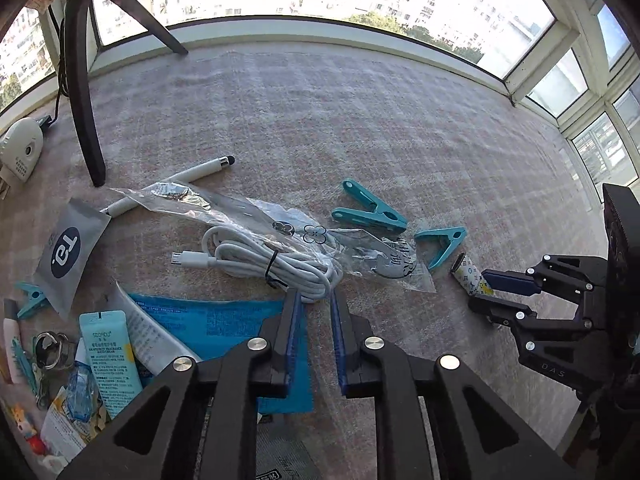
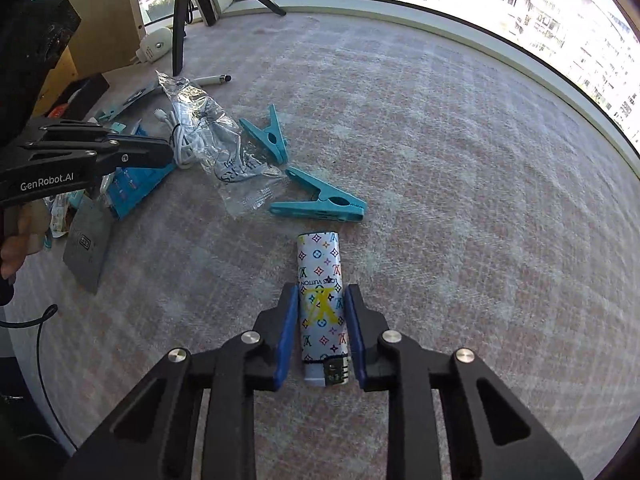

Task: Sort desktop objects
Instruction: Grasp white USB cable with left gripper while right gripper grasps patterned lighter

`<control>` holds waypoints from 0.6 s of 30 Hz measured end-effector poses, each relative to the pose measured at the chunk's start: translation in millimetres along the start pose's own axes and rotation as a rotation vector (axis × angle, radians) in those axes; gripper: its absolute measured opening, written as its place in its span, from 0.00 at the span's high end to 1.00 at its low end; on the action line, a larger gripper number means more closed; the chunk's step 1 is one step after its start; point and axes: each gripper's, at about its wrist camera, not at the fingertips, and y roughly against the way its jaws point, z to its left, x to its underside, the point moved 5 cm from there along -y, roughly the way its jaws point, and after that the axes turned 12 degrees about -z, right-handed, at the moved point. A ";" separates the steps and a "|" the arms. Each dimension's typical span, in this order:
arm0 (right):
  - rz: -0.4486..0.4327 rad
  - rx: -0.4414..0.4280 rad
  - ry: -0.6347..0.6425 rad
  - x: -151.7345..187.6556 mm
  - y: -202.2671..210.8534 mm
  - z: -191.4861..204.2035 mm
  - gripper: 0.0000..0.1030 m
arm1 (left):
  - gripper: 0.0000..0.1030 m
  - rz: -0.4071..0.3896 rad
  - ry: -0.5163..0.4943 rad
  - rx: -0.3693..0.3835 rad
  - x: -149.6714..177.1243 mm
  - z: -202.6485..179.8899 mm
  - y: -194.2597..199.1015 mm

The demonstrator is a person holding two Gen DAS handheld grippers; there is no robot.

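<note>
A white lighter (image 2: 320,264) with a coloured monogram print lies on the checked cloth, and my right gripper (image 2: 322,292) is shut on it, both blue pads against its sides. The left wrist view shows the same lighter (image 1: 470,274) in the right gripper (image 1: 480,288) at the right. My left gripper (image 1: 316,294) has its tips on either side of the end loop of a coiled white USB cable (image 1: 256,260), pads touching it. From the right wrist view the left gripper (image 2: 170,152) points into the cable (image 2: 184,140).
Two teal clothespins (image 1: 372,210) (image 1: 442,242) and a crumpled clear bag (image 1: 360,252) lie between the grippers. A white stylus (image 1: 172,182), grey sachet (image 1: 66,248), blue packet (image 1: 224,316) and hand-cream tube (image 1: 110,356) crowd the left. A black tripod (image 1: 84,100) stands at the back left.
</note>
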 end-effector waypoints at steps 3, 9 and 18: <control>0.004 0.013 0.012 -1.0 -1.4 2.5 0.77 | 0.53 -0.027 0.054 -0.029 -3.1 14.4 -0.5; -0.002 0.010 0.007 -0.2 -4.2 2.0 0.77 | 0.52 -0.024 0.070 -0.077 -18.7 27.1 -11.5; -0.012 0.002 -0.027 -1.2 -1.3 -10.8 0.77 | 0.82 0.007 -0.030 -0.003 -34.8 18.1 -17.4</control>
